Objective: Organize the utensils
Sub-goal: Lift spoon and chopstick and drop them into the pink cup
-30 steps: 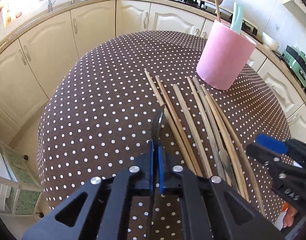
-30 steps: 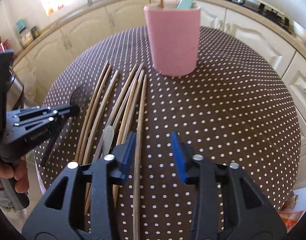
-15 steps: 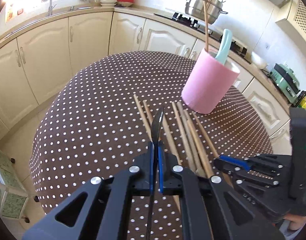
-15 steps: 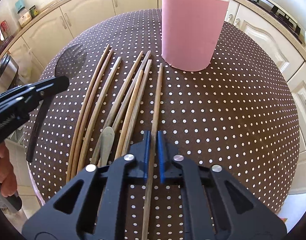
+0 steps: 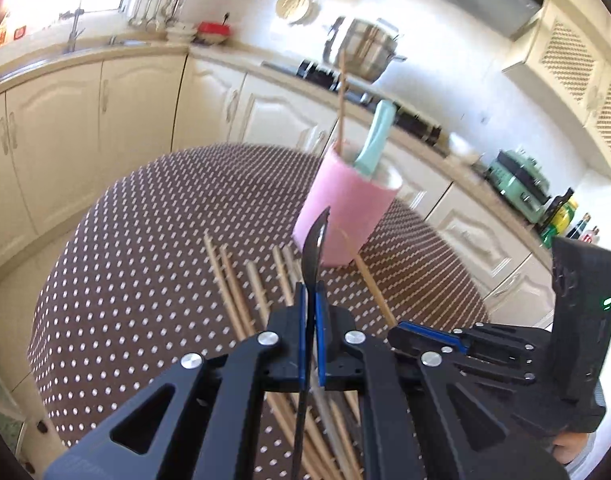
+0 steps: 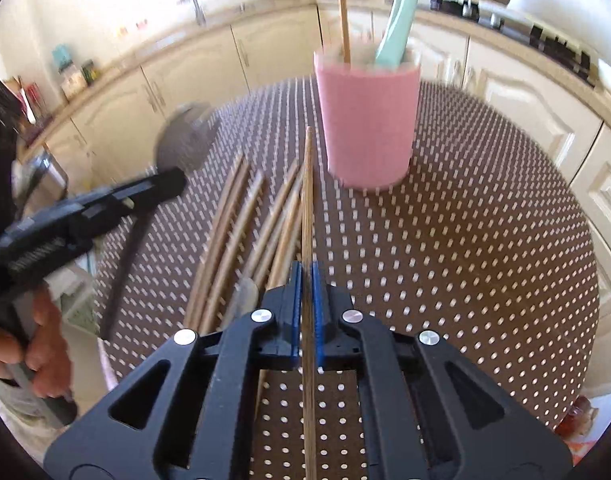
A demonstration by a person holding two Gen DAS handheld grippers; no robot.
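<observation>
At the left, the left gripper is clamped tight on the thin handle of a black spoon, its bowl raised above the polka-dot tablecloth. Loose wooden chopsticks lie side by side on the cloth. To the right, the right gripper is pinched on a single chopstick pointing toward the far pink utensil holder, which holds a chopstick and a mint-green handle.
</observation>
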